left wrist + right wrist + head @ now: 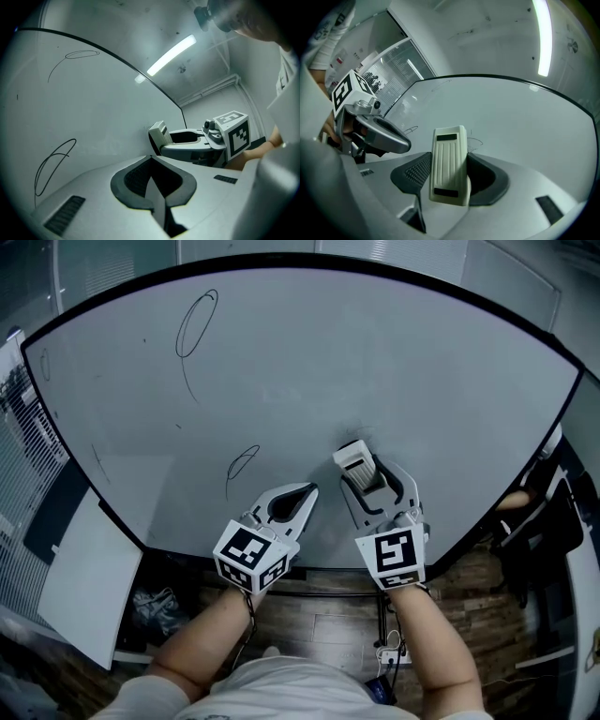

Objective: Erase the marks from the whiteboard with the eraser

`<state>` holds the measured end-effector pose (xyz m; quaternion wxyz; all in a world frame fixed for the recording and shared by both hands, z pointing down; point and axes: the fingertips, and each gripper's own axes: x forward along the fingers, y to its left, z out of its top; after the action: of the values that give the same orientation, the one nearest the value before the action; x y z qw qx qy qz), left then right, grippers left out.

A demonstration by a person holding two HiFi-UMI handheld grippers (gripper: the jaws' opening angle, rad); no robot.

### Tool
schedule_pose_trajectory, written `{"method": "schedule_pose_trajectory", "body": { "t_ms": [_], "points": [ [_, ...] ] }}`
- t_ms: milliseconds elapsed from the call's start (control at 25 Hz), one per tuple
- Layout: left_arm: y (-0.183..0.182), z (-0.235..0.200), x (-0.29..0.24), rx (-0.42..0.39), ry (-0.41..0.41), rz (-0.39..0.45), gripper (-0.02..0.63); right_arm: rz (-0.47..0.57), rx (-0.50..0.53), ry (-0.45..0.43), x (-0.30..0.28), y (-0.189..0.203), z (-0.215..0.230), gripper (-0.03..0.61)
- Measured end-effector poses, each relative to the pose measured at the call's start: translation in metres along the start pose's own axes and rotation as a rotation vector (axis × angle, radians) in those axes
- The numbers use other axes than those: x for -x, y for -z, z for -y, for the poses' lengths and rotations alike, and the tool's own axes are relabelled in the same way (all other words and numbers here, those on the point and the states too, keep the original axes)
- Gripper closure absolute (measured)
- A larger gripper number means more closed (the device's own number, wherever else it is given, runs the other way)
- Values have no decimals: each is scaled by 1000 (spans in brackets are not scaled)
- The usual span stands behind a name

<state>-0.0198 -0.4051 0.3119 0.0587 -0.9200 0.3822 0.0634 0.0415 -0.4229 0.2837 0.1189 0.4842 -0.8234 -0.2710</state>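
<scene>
So the right gripper (pixel 368 479) is clamped on the eraser (pixel 355 462), a cream ribbed block held lengthways between the jaws with its far end sticking out past the tips, sitting just right of centre in the lower half of the head view. It's pointed at the whiteboard (pixel 394 352) and very near it, but I can't tell if it's actually touching. The left gripper (pixel 307 491) is just beside it on the left, jaws pressed together with nothing in them. Marks on the board: a tall loop (pixel 197 322) with a trailing tail in the upper left, a small loop (pixel 242 462) just left of the left gripper's tip, and a faint squiggle (pixel 476 139) right behind the eraser in the right gripper view
</scene>
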Motion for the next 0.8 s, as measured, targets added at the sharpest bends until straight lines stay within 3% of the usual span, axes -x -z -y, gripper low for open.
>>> {"method": "schedule_pose_trajectory", "body": {
  "t_ms": [480,800],
  "points": [
    [1,73,23,0,-61,-13,607,143,-173,-97,101,-6,-5,341],
    [19,114,45,11,-95,-46,607,107,-306,-144,160,31,-13,341]
  ]
}}
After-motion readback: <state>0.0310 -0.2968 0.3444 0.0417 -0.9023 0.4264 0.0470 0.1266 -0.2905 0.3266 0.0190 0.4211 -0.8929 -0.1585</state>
